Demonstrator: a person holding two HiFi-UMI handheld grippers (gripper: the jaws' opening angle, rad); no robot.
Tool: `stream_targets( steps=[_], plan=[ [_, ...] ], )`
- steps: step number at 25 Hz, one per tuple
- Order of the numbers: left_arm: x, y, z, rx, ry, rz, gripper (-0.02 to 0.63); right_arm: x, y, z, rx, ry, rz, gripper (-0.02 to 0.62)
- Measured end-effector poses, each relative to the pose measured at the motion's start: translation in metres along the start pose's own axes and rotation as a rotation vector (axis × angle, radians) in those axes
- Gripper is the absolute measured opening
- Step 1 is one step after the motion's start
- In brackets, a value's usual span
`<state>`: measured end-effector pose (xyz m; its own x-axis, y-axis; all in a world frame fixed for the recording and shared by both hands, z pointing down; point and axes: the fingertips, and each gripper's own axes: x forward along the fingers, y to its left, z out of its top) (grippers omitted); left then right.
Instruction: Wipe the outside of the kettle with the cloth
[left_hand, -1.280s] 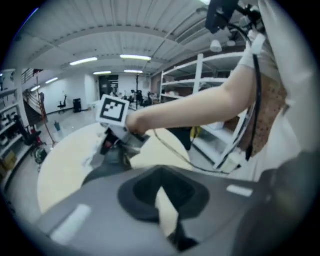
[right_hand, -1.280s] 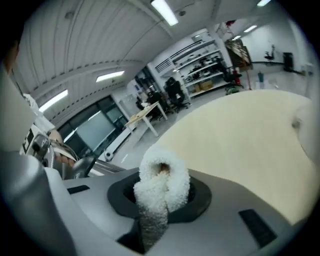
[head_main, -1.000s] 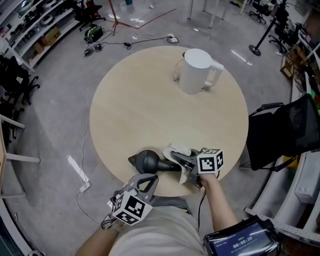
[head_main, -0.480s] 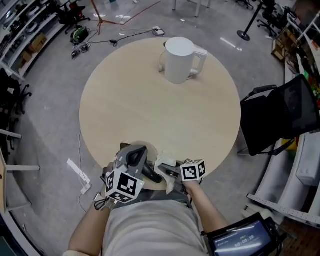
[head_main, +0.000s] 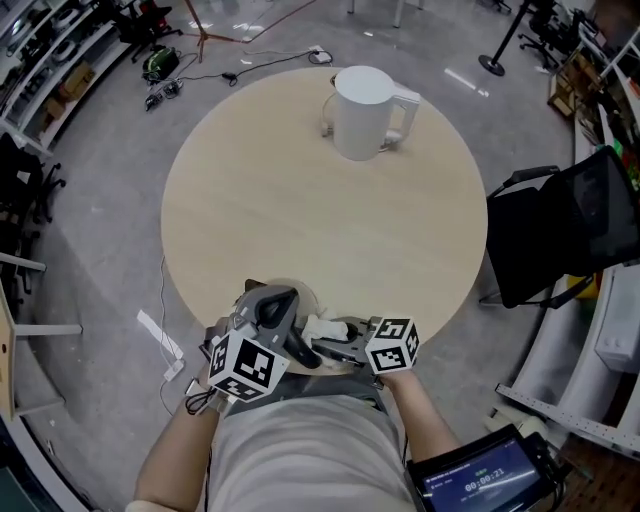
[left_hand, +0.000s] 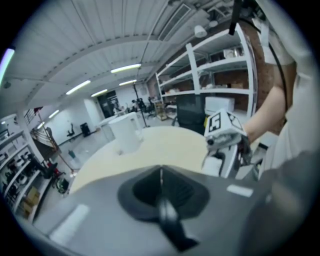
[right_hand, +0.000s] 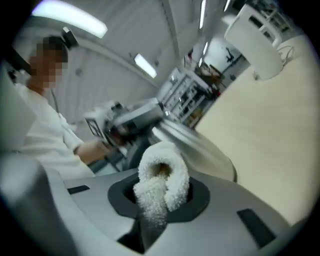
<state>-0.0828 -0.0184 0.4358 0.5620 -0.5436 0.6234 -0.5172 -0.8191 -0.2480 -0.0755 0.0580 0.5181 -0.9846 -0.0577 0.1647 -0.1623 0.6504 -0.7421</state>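
The white kettle (head_main: 362, 112) stands upright at the far side of the round wooden table (head_main: 300, 210), handle to the right. It also shows in the left gripper view as the kettle (left_hand: 124, 131) and at the top right of the right gripper view as the kettle (right_hand: 255, 37). My right gripper (head_main: 335, 338) hovers over the near table edge, shut on a rolled white cloth (head_main: 320, 327); the cloth (right_hand: 161, 185) bulges out between its jaws. My left gripper (head_main: 280, 303) sits just to its left, shut with nothing in it (left_hand: 160, 174). Both are far from the kettle.
A black chair (head_main: 560, 235) stands close to the table's right edge. Cables and gear (head_main: 160, 85) lie on the floor at the far left, near shelving. A tablet screen (head_main: 480, 482) is at the bottom right.
My left gripper has come up from below the table edge to beside the right gripper. The right gripper with the cloth has drawn back slightly toward the near edge.
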Motion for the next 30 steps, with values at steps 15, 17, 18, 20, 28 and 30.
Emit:
stream_targets(
  steps=[15,17,18,20,28,30],
  plan=[
    [-0.005,-0.001,0.0,0.006,-0.002,0.016,0.005,-0.003,-0.116,0.034,0.433,-0.515,-0.379,0.075],
    [-0.005,-0.001,0.001,0.008,-0.005,0.017,0.005,0.0,-0.057,0.092,0.138,-0.578,-0.256,0.075],
    [-0.004,-0.001,0.001,0.009,-0.007,0.017,0.005,0.002,-0.031,0.113,-0.007,-0.597,-0.209,0.075],
    [-0.005,-0.001,0.0,0.01,-0.007,0.018,-0.008,0.007,-0.047,0.106,-0.006,-0.564,-0.251,0.072],
    [-0.003,-0.003,-0.001,0.013,-0.01,0.021,-0.006,0.015,-0.054,0.111,0.059,-0.496,-0.168,0.072],
    [-0.005,-0.002,-0.001,0.013,-0.009,0.028,-0.005,0.018,-0.09,0.085,0.202,-0.471,-0.242,0.072]
  ],
)
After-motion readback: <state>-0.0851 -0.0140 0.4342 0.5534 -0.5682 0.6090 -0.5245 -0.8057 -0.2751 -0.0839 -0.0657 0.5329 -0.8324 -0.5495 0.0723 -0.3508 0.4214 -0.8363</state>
